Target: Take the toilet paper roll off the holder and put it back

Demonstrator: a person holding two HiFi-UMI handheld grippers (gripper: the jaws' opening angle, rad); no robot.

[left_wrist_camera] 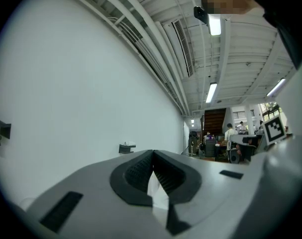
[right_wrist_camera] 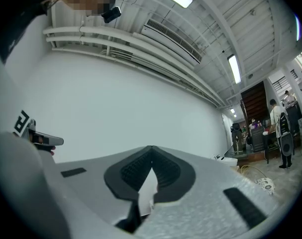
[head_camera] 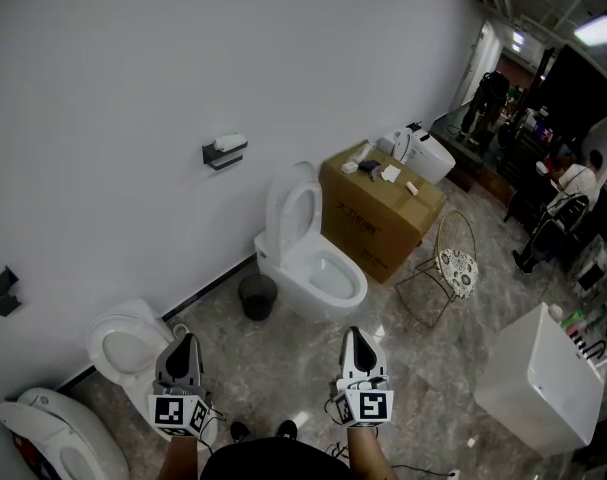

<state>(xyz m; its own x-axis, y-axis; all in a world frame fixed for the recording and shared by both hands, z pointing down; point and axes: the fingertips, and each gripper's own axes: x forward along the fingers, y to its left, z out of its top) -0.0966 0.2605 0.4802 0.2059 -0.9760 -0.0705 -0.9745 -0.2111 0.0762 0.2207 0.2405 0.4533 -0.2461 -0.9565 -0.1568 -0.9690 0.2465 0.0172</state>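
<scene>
Roll (head_camera: pixel 230 141) lying on holder (head_camera: pixel 223 157) | long axis level, along wall (head_camera: pixel 133 68)

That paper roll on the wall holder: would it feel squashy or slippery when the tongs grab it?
The roll looks small and white, so it is probably light and soft; a hard squeeze would likely dent it. Its paper surface should grip rather than slip. Being a roll, it may turn or roll away once lifted off the holder.

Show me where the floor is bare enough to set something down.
Bare floor lies between the middle toilet, wire chair and white cabinet; a smaller patch sits between the bin and left toilet. The box top is cluttered.
</scene>
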